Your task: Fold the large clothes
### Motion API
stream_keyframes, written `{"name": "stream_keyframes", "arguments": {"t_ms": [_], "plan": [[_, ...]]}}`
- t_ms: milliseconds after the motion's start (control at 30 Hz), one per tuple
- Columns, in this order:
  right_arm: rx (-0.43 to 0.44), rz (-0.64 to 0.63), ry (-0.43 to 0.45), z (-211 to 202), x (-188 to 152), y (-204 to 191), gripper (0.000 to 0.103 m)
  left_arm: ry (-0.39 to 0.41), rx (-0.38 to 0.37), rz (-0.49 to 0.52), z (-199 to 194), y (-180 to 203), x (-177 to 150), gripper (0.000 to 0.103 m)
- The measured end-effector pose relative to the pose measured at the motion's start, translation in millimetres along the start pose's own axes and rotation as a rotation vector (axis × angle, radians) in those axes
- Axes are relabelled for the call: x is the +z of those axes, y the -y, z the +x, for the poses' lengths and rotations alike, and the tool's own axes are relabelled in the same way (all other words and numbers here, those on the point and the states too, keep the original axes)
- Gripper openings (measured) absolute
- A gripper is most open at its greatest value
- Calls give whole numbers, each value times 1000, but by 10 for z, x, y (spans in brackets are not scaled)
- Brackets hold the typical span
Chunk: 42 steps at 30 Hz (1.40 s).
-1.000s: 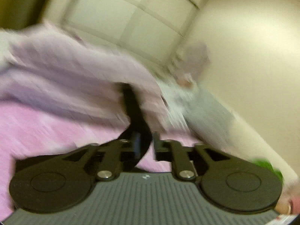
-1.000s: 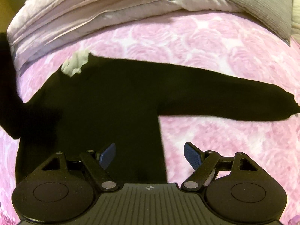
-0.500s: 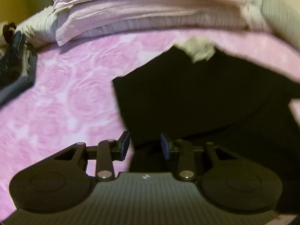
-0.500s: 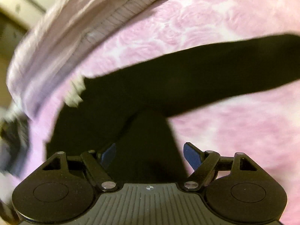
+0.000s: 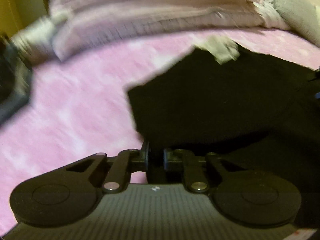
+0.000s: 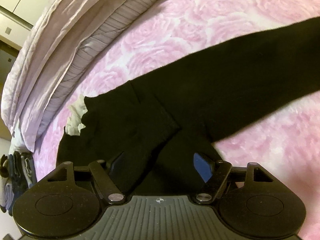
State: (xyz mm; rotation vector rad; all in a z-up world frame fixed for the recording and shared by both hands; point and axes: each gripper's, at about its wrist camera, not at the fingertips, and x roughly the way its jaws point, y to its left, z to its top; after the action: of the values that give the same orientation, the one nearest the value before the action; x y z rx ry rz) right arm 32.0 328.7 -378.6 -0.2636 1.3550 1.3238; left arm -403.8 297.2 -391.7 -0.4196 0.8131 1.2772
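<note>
Bed: pink rose-print bedspread (image 6: 260, 150) served as the folding surface, flat and roomy enough for a large garment to lie spread out.
Left gripper: nearest in the left wrist view, the left gripper (image 5: 155, 158) had its fingers drawn almost together, clenched on a dark fold of the black sweater (image 5: 220, 104) at its near edge. The picture was smeared, so the exact bite was hard to read.
Right gripper: nearest in the right wrist view, the right gripper (image 6: 160, 166) hovered low over the sweater with its fingers (image 6: 202, 168) spread wide, released and holding nothing.
Garment: the black sweater lay on the bedspread just beyond both grippers. One sleeve (image 6: 250, 76) stretched out to the right; a second dark flap lay crossed over the body (image 6: 140, 120), which looked like a sleeve already folded in.
Likely reason: the left grip probably held an edge to carry or set a fold, while the right waited, open, perhaps for the outstretched sleeve.
Collar: a pale ruffled collar (image 6: 77, 118) showed at the far end of the sweater.
Farther back: rumpled lilac bedding (image 6: 66, 40) was piled at the far edge of the bed, with a grey cushion (image 5: 294, 14) beside it.
Containers: none were visible; a blurred dark object (image 5: 12, 92) at the left edge could not be identified.
</note>
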Motion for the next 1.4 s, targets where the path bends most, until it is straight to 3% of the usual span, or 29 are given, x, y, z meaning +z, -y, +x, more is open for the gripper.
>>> {"name": "stream_keyframes", "arguments": {"t_ms": [67, 200, 267, 333, 400, 533, 667, 767, 833, 900, 933, 967, 1000, 1100, 1200, 1233, 1333, 1400], "plan": [[-13, -29, 3, 38, -6, -48, 66, 21, 43, 29, -99, -49, -13, 11], [-100, -139, -1, 124, -123, -124, 66, -113, 91, 164, 93, 37, -276, 11], [-114, -206, -4, 110, -184, -173, 66, -97, 107, 204, 87, 88, -314, 12], [-108, -244, -2, -7, -197, -146, 66, -114, 103, 189, 42, 78, -244, 16], [-110, -215, 58, -215, -152, 36, 66, -133, 93, 106, -37, -24, -168, 25], [-152, 37, 138, -611, 81, 846, 66, -152, 80, -60, -254, -207, -93, 27], [-173, 365, 290, -984, 265, 1880, 66, -175, 71, -242, -397, -335, -80, 27], [-34, 614, 410, -1146, 329, 2554, 62, -187, 45, -390, -448, -388, -92, 27], [13, 738, 490, -1201, 378, 2812, 62, -189, 22, -468, -465, -390, -93, 27], [52, 797, 509, -1173, 423, 2944, 61, -189, 1, -530, -468, -376, -83, 27], [35, 777, 511, -1162, 458, 2933, 51, -187, -9, -557, -467, -370, -80, 27], [-3, 728, 509, -1155, 499, 2867, 33, -186, -17, -585, -467, -365, -77, 27], [-83, 638, 488, -1141, 569, 2777, 3, -188, -21, -614, -468, -369, -74, 27], [-273, 445, 473, -1139, 704, 2392, 1, -178, -30, -670, -505, -390, -76, 27], [-499, 42, 491, -1017, 772, 1458, 1, -173, -21, -676, -551, -407, -96, 27], [-513, -101, 493, -958, 726, 1096, 1, -175, -20, -677, -552, -407, -110, 27], [-387, -475, 522, -792, 386, -77, 1, -179, -27, -704, -557, -404, -155, 27], [-250, -671, 528, -716, -57, -786, 1, -174, -42, -719, -567, -395, -171, 25]]}}
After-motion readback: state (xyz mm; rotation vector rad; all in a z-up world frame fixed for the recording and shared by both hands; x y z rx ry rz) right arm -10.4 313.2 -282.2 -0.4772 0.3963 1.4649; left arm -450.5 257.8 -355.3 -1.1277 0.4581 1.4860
